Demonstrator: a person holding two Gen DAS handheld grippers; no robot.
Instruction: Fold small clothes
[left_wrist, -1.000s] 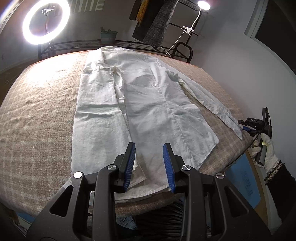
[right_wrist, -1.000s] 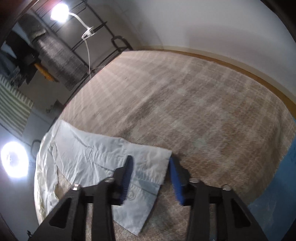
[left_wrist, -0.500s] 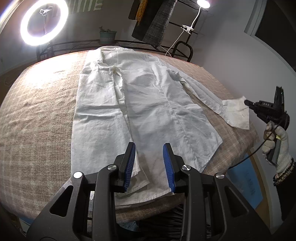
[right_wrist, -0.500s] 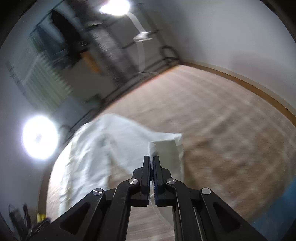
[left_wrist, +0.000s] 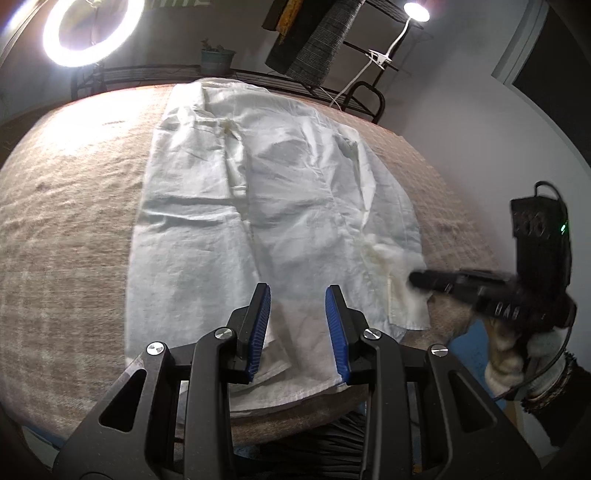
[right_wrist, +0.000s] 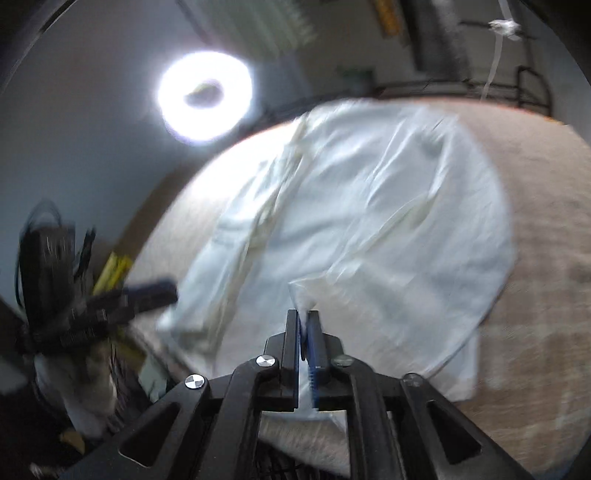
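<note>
A white long-sleeved shirt (left_wrist: 258, 192) lies flat on a plaid-covered table (left_wrist: 66, 229), collar far, hem near me. My left gripper (left_wrist: 297, 314) is open and empty, hovering over the hem. My right gripper (right_wrist: 304, 325) is shut on the shirt's right sleeve cuff (right_wrist: 303, 295) and holds it over the shirt body (right_wrist: 369, 221). In the left wrist view the right gripper (left_wrist: 417, 278) comes in from the right, with the sleeve (left_wrist: 399, 258) folded over the shirt's right side.
A ring light (left_wrist: 86, 29) and a wire rack (left_wrist: 155, 72) with a potted plant (left_wrist: 217, 59) stand behind the table. Dark clothes (left_wrist: 314, 33) hang at the back. A clip lamp (left_wrist: 415, 11) shines at the upper right. The table's front edge is just below my left gripper.
My right gripper closed on the sleeve cuff at the table's right edge, lifted it and carried it left over the shirt body. My left gripper stayed open over the hem.
</note>
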